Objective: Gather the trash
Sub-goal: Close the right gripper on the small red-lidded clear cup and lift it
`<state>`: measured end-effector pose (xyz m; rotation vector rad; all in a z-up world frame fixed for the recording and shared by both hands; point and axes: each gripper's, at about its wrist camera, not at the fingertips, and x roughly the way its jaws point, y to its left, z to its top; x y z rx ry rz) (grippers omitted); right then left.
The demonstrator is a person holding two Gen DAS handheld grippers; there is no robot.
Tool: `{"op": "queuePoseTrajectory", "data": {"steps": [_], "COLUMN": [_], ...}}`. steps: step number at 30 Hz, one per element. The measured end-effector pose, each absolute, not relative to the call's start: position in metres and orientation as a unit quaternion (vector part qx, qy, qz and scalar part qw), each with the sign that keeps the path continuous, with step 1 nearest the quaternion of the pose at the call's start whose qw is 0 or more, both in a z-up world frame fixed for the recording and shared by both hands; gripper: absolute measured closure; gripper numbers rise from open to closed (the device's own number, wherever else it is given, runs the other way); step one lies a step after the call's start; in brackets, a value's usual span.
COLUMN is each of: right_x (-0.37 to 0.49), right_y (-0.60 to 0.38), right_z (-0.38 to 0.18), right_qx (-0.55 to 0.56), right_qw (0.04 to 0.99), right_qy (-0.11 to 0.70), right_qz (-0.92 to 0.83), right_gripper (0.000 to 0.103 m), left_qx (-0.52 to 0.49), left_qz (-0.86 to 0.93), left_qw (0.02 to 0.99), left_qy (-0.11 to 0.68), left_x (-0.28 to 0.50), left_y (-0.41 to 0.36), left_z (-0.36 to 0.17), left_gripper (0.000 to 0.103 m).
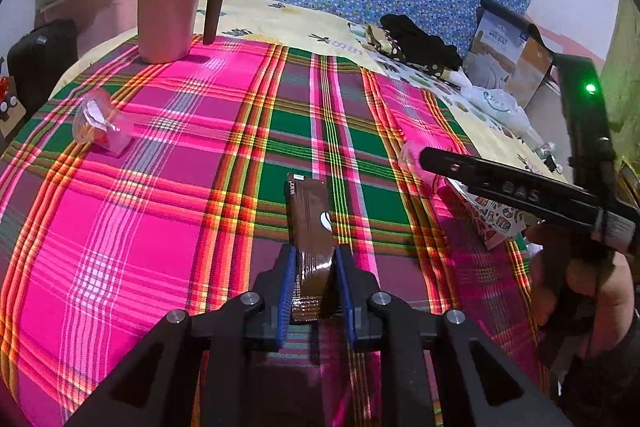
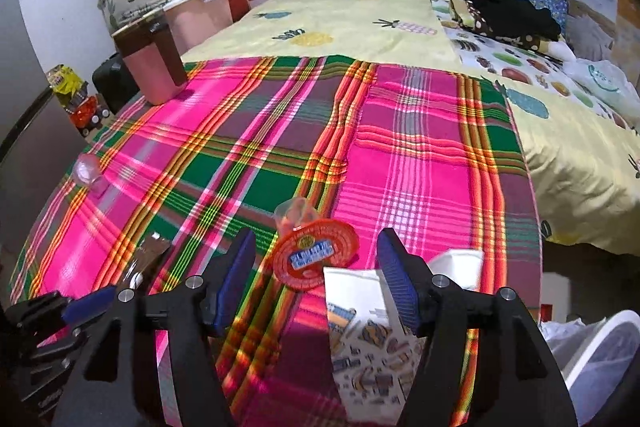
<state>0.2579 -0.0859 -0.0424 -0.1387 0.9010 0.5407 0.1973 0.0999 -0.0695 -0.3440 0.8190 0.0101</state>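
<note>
Already we have the brown wrapper (image 1: 310, 223) pinched between the pads of our left gripper (image 1: 316, 279), gripped at its near end so the rest sticks out clear of the plaid cloth (image 1: 160, 227). Our right gripper (image 2: 316, 283) hangs with fingers spread wide over the red-lidded jelly cup (image 2: 312, 255), which lies on that cloth beside a printed paper scrap (image 2: 368, 347), probably lined up for the next grab. Another clear cup (image 1: 100, 125) lies farther off on the cloth, short of the pink mug (image 1: 168, 11).

A bed (image 2: 360, 15) carries a plaid cloth (image 2: 420, 163), with a mug (image 1: 168, 15), cups (image 1: 100, 123), and papers (image 2: 360, 307) on it.
</note>
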Motion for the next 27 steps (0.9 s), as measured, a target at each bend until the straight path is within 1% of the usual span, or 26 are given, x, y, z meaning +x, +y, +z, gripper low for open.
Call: {"op": "queuePoseTrajectory", "data": {"steps": [3, 4, 5, 6, 20, 27], "right_x": [0.259, 0.258, 0.257, 0.255, 0.223, 0.202], "right_y": [-0.082, -0.081, -0.08, -0.079, -0.082, -0.094], "right_z": [-0.043, -0.043, -0.042, -0.041, -0.011, -0.008], "right_qx": [-0.067, -0.068, -0.069, -0.072, -0.054, -0.042], "right_qw": [0.861, 0.86, 0.86, 0.86, 0.869, 0.87], "right_qy": [0.433, 0.433, 0.432, 0.431, 0.398, 0.395], "right_qz": [0.259, 0.261, 0.262, 0.262, 0.291, 0.291], "right_gripper": [0.039, 0.046, 0.058, 0.059, 0.059, 0.059], "left_qx": [-0.17, -0.17, -0.17, -0.17, -0.158, -0.151], "left_qz": [0.0, -0.002, -0.002, -0.003, 0.01, 0.011], "left_qw": [0.902, 0.902, 0.902, 0.903, 0.906, 0.908], "left_qy": [0.396, 0.396, 0.396, 0.396, 0.392, 0.39], "left_x": [0.198, 0.197, 0.197, 0.197, 0.183, 0.168], "left_y": [0.1, 0.1, 0.099, 0.099, 0.097, 0.089], "left_z": [-0.07, -0.069, -0.069, -0.069, -0.061, -0.052], "left_gripper": [0.082, 0.082, 0.082, 0.082, 0.082, 0.082]}}
